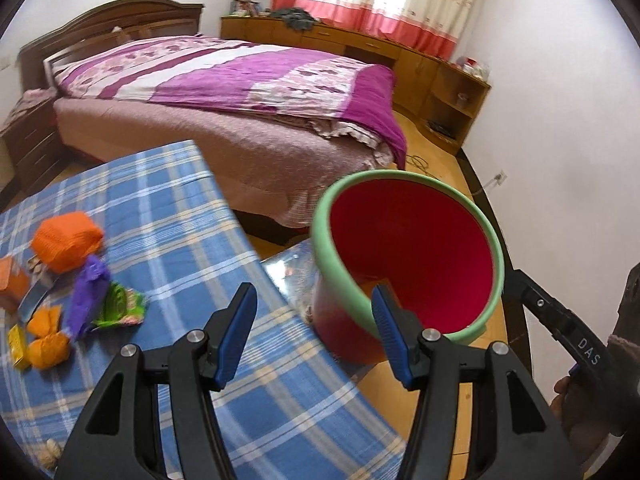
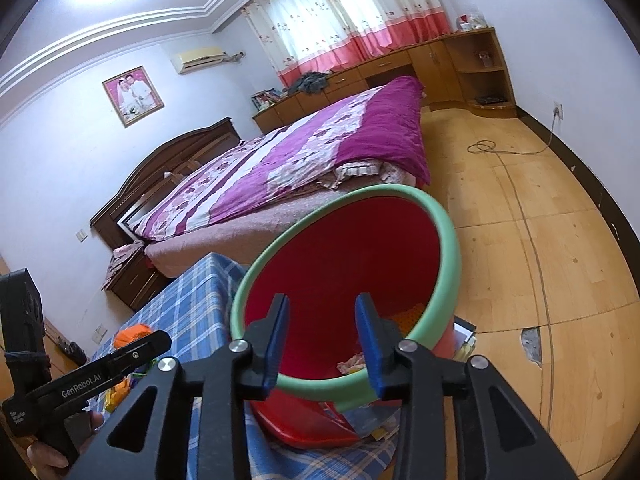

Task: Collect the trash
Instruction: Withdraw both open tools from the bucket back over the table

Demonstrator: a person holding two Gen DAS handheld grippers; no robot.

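A red bin with a green rim [image 1: 320, 216] stands tilted beside the table, its mouth towards me. My left gripper [image 1: 314, 296] is open and empty over the edge of the blue plaid cloth [image 1: 180, 220], just left of the bin. Trash lies on the cloth to its left: an orange crumpled lump [image 1: 66, 240], a purple wrapper [image 1: 86, 296], a green wrapper [image 1: 120, 306], orange pieces [image 1: 48, 344] and a yellow box [image 1: 18, 346]. My right gripper [image 2: 322, 300] hangs open over the bin's rim [image 2: 452, 248], nothing between its fingers. Orange and pale scraps [image 2: 352, 362] lie inside the bin.
A bed with a purple quilt [image 1: 240, 80] fills the room behind the table. Wooden cabinets [image 2: 400, 64] line the far wall. A cable [image 2: 484, 146] lies coiled on the wooden floor. Clear plastic and papers [image 1: 292, 272] sit at the bin's foot.
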